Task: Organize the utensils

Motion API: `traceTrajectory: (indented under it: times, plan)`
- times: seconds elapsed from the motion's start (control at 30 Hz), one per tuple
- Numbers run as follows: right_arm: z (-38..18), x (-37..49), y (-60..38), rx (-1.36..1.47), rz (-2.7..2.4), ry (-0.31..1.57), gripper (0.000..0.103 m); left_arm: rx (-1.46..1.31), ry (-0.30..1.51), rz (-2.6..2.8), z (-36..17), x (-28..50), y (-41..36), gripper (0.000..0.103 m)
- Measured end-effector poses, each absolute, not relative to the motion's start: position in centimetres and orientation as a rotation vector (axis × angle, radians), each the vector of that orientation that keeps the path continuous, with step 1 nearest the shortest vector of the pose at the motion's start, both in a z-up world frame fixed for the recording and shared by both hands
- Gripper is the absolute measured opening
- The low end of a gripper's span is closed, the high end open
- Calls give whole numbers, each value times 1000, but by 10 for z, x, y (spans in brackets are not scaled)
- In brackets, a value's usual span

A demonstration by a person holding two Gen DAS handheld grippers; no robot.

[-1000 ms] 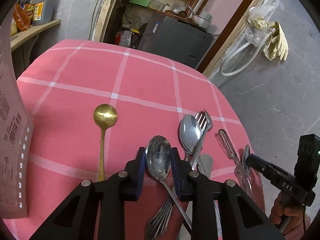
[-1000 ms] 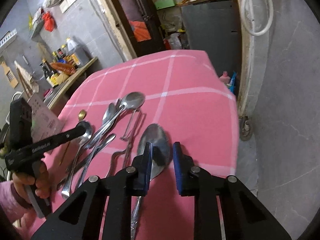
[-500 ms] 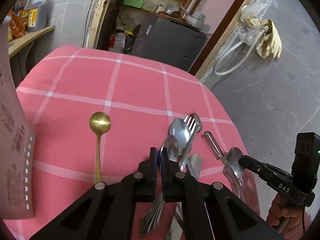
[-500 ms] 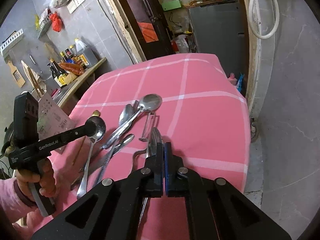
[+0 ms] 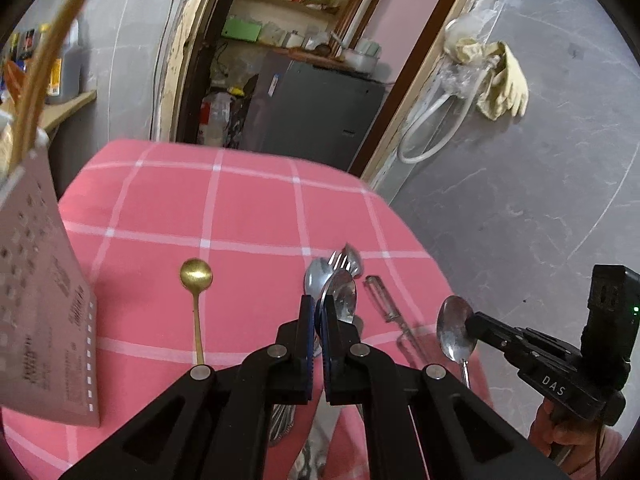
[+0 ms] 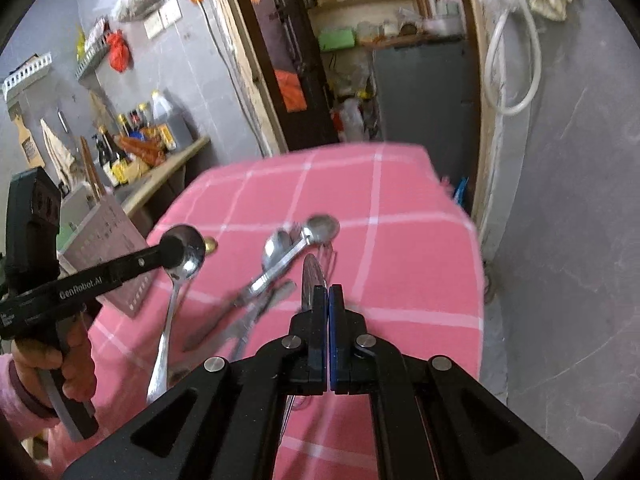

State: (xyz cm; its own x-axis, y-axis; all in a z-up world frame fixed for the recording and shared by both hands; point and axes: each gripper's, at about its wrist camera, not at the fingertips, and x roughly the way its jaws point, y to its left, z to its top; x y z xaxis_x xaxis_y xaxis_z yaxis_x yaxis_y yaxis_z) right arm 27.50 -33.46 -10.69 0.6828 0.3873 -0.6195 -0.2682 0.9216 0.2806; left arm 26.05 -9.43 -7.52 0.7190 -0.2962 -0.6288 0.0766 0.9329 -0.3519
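Spoon [image 6: 311, 280] handles vanish beneath both clamped hand-held grippers [image 5: 319, 320].

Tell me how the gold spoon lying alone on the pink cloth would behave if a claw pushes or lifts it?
The gold spoon looks thin and metal, so probably stiff and light. Its long narrow handle lies flat on the tablecloth, so it would likely slide or pivot, not roll. Its smooth finish may slip between pads.
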Motion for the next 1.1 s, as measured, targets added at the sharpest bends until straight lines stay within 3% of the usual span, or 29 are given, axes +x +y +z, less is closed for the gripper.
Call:
traceTrajectory:
  times: [0.3,0.67,0.87,1.1]
  plan:
    - [-17,254,-316,224,322,452,1,-300,582,-211,-12,235,-72,3]
    - [83,250,-213,247,401,139,1,-244,356,-96,87,206,9,3]
    - [94,248,-146,280,423,20,1,-235,252,-3,102,196,61,3]
    - [58,236,-97,211,427,-53,1,-164,187,78,73,197,88,4]
